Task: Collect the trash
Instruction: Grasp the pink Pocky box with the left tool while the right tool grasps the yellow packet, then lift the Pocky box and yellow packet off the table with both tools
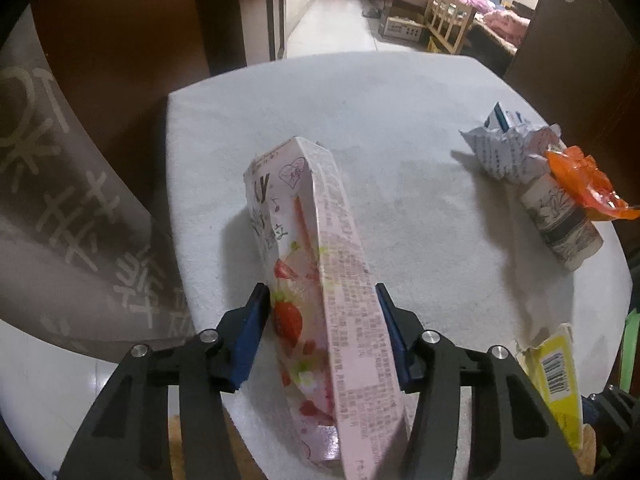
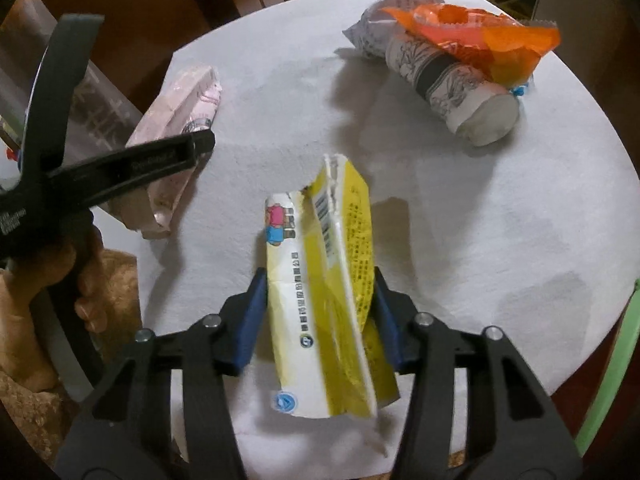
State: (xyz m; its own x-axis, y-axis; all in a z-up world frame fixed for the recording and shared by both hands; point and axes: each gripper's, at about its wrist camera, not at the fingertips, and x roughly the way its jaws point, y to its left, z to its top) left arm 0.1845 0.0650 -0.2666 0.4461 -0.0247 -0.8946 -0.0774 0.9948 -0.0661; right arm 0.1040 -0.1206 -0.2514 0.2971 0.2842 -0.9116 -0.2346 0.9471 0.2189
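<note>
**Presently on the table: trash items, two in grip**

Left gripper (image 1: 320, 320): clamped on pink strawberry carton (image 1: 316, 264), table's near edge. Right gripper (image 2: 318, 304): pads pressing torn yellow carton (image 2: 324, 292). Far side of white table (image 2: 500, 216): crumpled paper (image 1: 500, 148), orange wrapper (image 2: 480, 36), printed roll (image 2: 452, 84), touching.

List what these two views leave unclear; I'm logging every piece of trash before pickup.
- Pink carton: near end cut off by the left view's bottom edge.
- Yellow carton: underside hidden; print too small to read.
- Crumpled paper: in the right view mostly hidden behind the orange wrapper.
- Cylinder: far end covered by that wrapper.
- No bin appears in either view.
</note>
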